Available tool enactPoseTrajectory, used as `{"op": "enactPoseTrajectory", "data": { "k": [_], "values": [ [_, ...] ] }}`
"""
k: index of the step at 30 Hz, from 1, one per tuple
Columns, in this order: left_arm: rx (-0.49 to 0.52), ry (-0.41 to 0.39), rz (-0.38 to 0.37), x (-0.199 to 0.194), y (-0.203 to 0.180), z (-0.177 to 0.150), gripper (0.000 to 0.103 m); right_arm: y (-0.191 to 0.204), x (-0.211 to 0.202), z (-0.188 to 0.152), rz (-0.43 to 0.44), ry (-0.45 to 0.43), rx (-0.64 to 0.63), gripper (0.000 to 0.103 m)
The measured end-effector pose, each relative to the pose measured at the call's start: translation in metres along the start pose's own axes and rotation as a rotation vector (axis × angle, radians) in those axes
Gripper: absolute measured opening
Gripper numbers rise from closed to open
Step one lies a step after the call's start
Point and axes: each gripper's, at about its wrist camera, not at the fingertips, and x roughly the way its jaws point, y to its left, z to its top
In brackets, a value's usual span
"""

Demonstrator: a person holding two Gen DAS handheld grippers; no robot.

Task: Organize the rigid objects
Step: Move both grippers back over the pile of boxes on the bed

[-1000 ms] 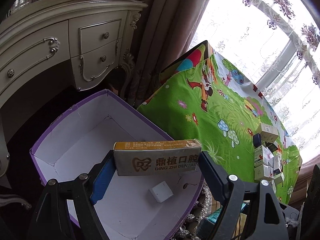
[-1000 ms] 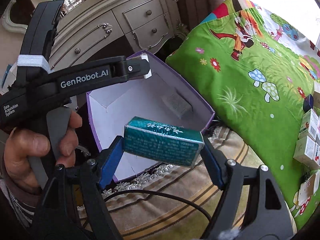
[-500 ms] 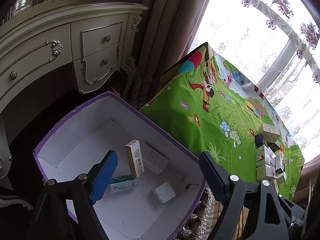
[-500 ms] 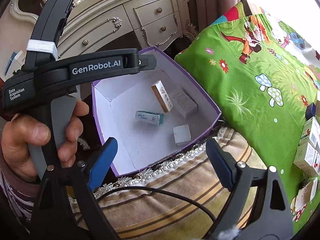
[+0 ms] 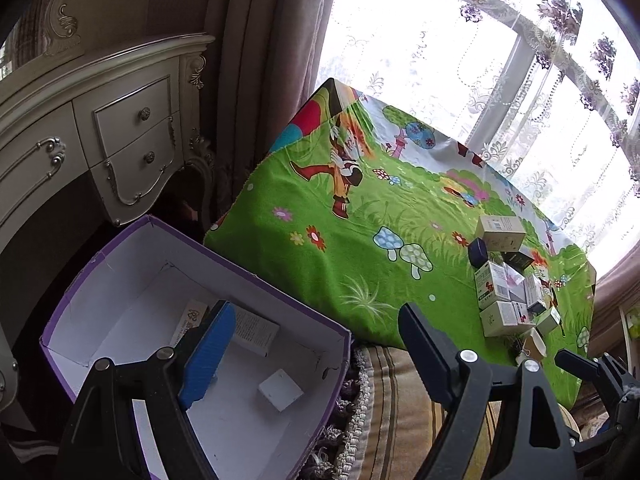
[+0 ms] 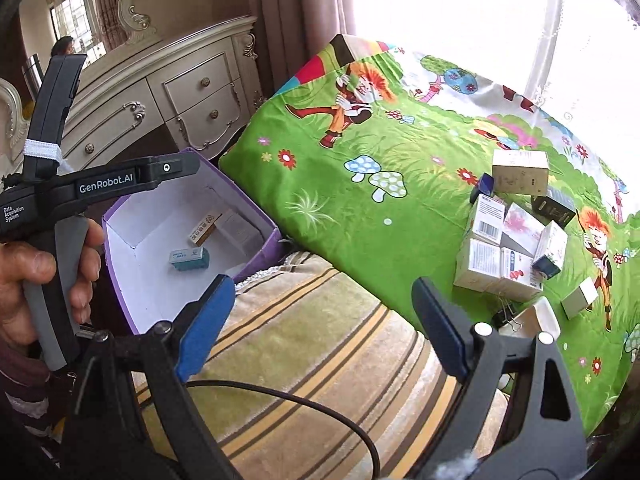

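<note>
Boxes in the bin: a teal box (image 6: 189, 259), a yellow-edged box (image 6: 205, 227) and a pale carton (image 6: 239, 233) lie on the white floor of the purple bin (image 6: 120, 280); a small white box (image 5: 281, 390) lies nearer its front wall.
Change: a second ago each gripper carried one box above the bin; both now lie inside, so two more pieces are sorted.
Left gripper (image 5: 314, 330): jaws wide and empty, over the bin's front corner.
Right gripper (image 6: 322, 312): jaws released, having just opened wider, nothing between them; swung away over the striped blanket (image 6: 320, 340).
Remaining boxes: a cluster (image 6: 516, 236) stays on the green cartoon cloth (image 6: 360, 140), well apart from the bin.
Meaning: probably a return to that cluster comes next.
Surroundings: cream dresser (image 5: 100, 136), curtain (image 5: 256, 60), bright window.
</note>
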Motion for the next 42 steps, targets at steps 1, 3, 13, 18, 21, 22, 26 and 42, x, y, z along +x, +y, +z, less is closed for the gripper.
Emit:
{"op": "enactPoseTrajectory", "data": {
  "k": [1, 3, 13, 18, 21, 22, 26, 42],
  "values": [
    [0.010, 0.010, -0.013, 0.001, -0.006, 0.000, 0.085, -0.008, -0.004, -0.003, -0.019, -0.002, 0.010, 0.092],
    [0.035, 0.024, -0.028, 0.004, -0.020, -0.001, 0.085, -0.025, -0.012, -0.009, -0.049, -0.007, 0.035, 0.092],
    [0.157, 0.103, -0.103, 0.027, -0.090, -0.006, 0.085, -0.114, -0.032, -0.037, -0.121, -0.032, 0.261, 0.092],
    [0.220, 0.134, -0.131, 0.043, -0.126, -0.006, 0.085, -0.157, -0.033, -0.041, -0.151, -0.027, 0.376, 0.092],
    [0.248, 0.147, -0.151, 0.052, -0.145, -0.006, 0.085, -0.177, -0.030, -0.040, -0.175, -0.025, 0.419, 0.092],
    [0.257, 0.153, -0.156, 0.056, -0.151, -0.005, 0.085, -0.182, -0.029, -0.039, -0.178, -0.023, 0.427, 0.092],
    [0.292, 0.177, -0.182, 0.070, -0.175, -0.007, 0.085, -0.201, -0.019, -0.033, -0.183, -0.008, 0.457, 0.092],
    [0.301, 0.243, -0.204, 0.123, -0.229, 0.002, 0.084, -0.248, 0.040, -0.002, -0.189, 0.037, 0.563, 0.091]
  ]
}}
